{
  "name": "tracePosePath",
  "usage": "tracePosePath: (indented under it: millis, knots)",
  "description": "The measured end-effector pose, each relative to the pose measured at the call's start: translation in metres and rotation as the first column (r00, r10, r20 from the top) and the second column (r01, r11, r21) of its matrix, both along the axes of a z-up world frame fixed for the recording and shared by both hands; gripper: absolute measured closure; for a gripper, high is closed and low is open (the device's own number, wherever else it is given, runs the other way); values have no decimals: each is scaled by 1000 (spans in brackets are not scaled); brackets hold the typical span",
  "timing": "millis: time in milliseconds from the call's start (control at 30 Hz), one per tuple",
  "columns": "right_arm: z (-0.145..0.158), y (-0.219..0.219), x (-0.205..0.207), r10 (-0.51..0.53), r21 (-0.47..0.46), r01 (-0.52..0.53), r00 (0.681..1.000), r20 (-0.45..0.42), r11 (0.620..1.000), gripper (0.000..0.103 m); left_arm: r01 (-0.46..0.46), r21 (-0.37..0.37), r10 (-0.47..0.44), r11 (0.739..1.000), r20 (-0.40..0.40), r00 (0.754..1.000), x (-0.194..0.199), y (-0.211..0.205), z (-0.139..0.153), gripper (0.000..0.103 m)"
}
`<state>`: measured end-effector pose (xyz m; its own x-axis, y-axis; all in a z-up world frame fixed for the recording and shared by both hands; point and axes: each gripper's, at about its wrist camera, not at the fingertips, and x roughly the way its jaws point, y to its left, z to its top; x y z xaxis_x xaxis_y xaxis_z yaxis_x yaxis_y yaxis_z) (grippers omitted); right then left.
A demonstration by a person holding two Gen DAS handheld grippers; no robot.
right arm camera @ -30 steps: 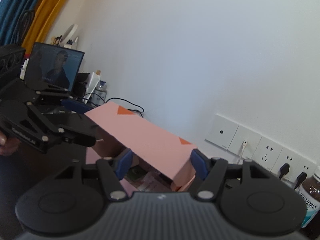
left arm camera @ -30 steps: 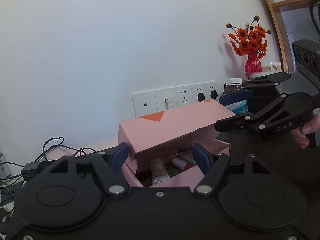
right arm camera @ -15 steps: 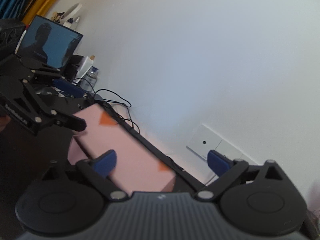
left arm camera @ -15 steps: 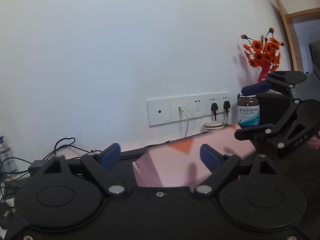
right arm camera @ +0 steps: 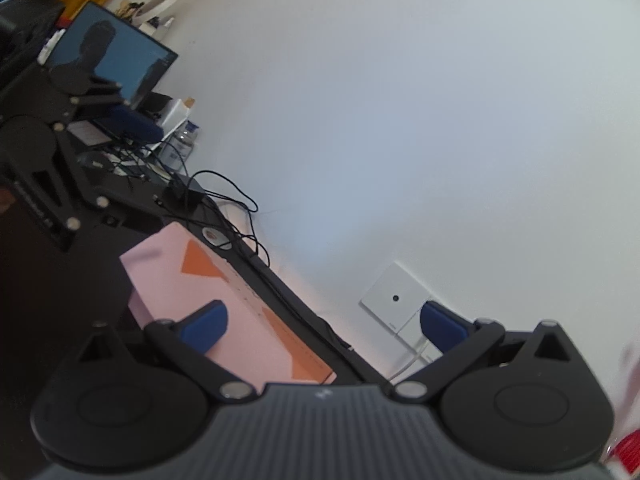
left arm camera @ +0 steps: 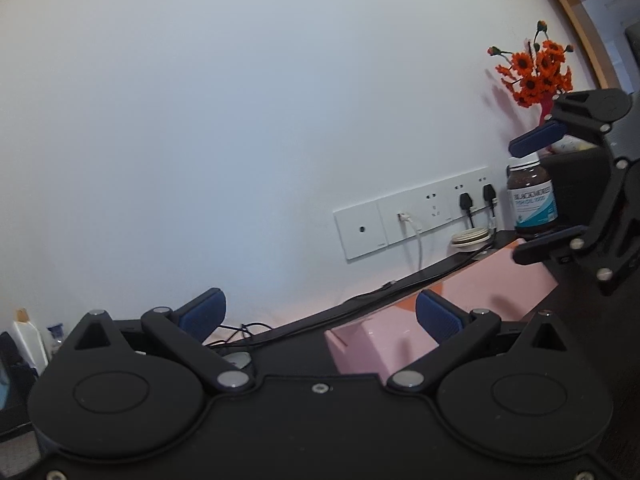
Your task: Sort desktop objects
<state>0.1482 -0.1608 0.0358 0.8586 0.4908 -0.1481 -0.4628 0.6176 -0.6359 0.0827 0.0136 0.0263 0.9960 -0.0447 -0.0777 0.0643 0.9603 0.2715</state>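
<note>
Lid of the pink box [left arm camera: 472,292] is down now; a sec ago it stood up w/ tubes and small items showing inside, so the contents are shut away. Both sets of tongs have just been opening: left gripper [left arm camera: 318,316] and right gripper [right arm camera: 322,322] stand spread wide, nothing pinched, pads off the cardboard. In the left view the box sits mostly right of the gap, its near corner behind the right pad; in the right view the box runs under the left pad and into the gap, but no pad presses on it. Reads as the closing step done and the box let go, so sorting looks at or near its end, tho I can't see inside any more to check. Box itself: pale pink card, flat lid w/ orange triangle marks at the corners, long side running along the wall. It lies on the dark desk [right arm camera: 72,280] near the back edge, below the sockets [left arm camera: 416,212], cables [right arm camera: 224,196] trailing off one end, brown pill jar [left arm camera: 532,200] and orange flowers [left arm camera: 534,68] past the other. Lid looks flush, no flap sticking up from what shows.
</note>
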Motion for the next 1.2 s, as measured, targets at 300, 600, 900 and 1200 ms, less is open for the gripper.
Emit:
tracePosePath:
  millis: [300, 600, 900, 1200]
  knots:
    - [-13, 12, -22, 104, -124, -104, 995, -6, 987, 1, -81, -34, 79, 996, -39, 996, -8, 11, 3, 0]
    - [-39, 35, -26, 106, -261, -103, 994, -3, 960, 12, -3, -86, 9, 996, 63, 998, -35, 12, -4, 0]
    - [-54, 59, -11, 115, -365, -103, 993, 11, 925, 20, 219, -149, -217, 964, 26, 976, -36, 11, -1, 0]
    - [-30, 47, 0, 135, -265, -165, 983, -128, 950, 35, 240, -122, -246, 963, -44, 968, -14, 5, -6, 0]
